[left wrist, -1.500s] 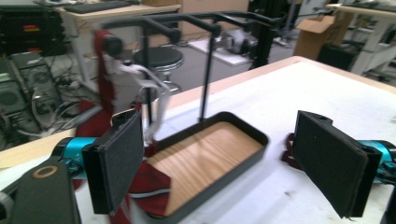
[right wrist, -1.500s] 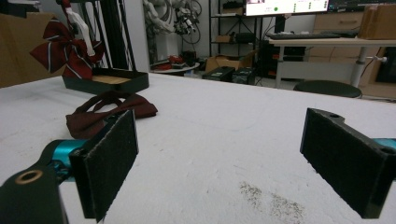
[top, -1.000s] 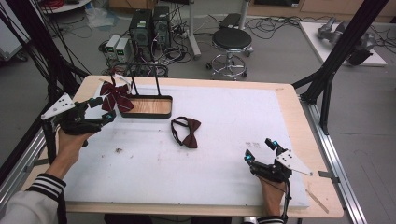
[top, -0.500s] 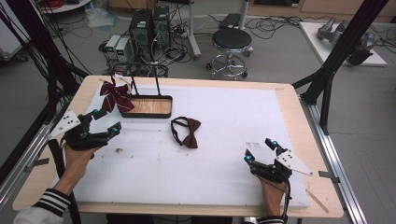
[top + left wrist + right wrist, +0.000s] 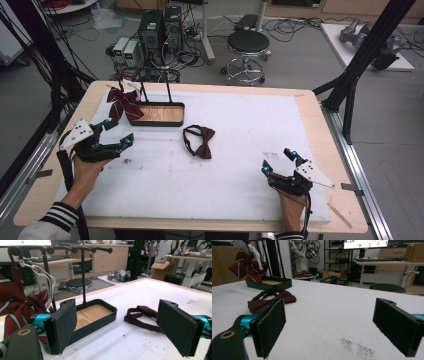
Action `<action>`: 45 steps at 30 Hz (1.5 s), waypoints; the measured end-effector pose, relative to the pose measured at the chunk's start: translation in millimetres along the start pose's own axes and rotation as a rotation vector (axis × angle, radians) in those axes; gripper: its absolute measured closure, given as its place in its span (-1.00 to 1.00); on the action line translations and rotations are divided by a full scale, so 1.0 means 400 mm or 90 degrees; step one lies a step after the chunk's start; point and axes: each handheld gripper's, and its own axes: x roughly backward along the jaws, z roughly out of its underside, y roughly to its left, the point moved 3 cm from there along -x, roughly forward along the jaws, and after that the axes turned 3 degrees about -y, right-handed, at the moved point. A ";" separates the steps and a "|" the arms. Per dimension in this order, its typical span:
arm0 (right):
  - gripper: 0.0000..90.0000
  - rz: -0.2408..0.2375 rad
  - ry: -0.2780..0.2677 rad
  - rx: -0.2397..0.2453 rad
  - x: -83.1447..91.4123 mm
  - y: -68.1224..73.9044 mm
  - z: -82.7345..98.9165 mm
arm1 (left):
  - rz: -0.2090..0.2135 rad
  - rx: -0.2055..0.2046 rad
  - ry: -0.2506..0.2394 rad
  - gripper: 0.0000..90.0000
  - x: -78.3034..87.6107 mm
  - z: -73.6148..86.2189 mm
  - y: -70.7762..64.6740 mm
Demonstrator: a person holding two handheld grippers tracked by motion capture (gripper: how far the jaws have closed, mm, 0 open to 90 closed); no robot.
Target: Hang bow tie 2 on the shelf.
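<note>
Left gripper (image 5: 116, 134): your jaws stand wide, empty, near the stand.
Right gripper (image 5: 280, 161): wide too, resting at the near edge.
Bow tie (image 5: 199, 141): flat mid-table, between both, ready to grab.
Striped bow (image 5: 123, 101): hangs on the rack (image 5: 161, 113), probably the pattern for hanging.
Writing: none readable.

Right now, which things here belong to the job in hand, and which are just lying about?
Job in hand:
- left gripper, open, empty
- dark red bow tie on the white mat
- striped bow hung on the rack
- rack with wooden tray

Lying about:
- right gripper, open, resting at the mat's near edge
- stool and computers on the floor behind the table
</note>
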 end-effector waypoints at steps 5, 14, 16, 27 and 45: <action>-0.77 0.001 -0.002 0.001 0.000 -0.001 0.000 | 0.005 -0.003 0.003 -0.62 -0.001 -0.005 0.001; -0.77 0.001 -0.003 0.001 0.000 -0.001 0.000 | 0.010 -0.012 0.013 -0.62 -0.001 -0.016 0.001; -0.77 0.001 -0.003 0.001 0.000 -0.001 0.000 | 0.012 -0.011 0.015 -0.61 -0.001 -0.021 -0.001; -0.77 0.002 -0.002 0.005 0.000 -0.001 0.000 | 0.043 -0.012 0.038 -0.62 -0.023 -0.044 -0.021; -0.77 0.002 -0.002 -0.001 0.001 -0.002 0.000 | 0.111 -0.039 0.110 -0.62 -0.118 -0.072 -0.089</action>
